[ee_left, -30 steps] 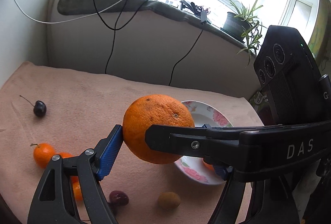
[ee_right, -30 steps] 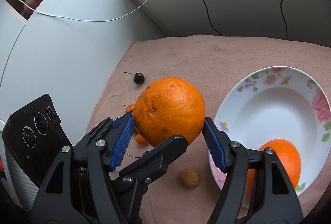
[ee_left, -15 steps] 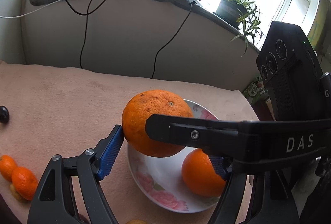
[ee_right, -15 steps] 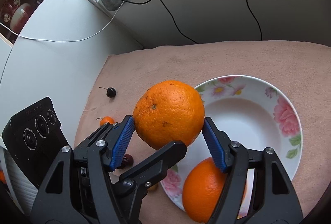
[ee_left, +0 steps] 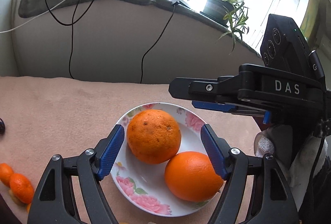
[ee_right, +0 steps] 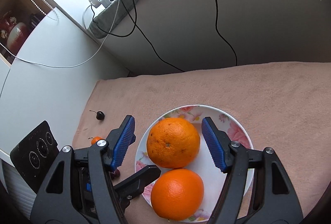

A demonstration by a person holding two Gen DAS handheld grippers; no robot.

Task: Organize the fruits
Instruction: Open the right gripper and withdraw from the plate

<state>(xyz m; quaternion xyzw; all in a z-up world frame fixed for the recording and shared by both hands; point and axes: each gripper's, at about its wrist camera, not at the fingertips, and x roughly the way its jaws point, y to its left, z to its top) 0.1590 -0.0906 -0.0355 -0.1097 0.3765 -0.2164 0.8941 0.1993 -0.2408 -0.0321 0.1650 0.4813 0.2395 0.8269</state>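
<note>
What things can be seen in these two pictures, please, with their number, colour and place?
oranges: two, orange, touching in the plate
plate: one, white with pink flowers, on the cloth
cloth: one, beige-pink, covers the table
cherry: one, dark, on the cloth left of the plate
mandarins: at least two, orange, left edge
potted plant: one, green, windowsill
cables: several, black and white, down the wall
left gripper: open, around the oranges
right gripper: open, around the upper orange
</note>
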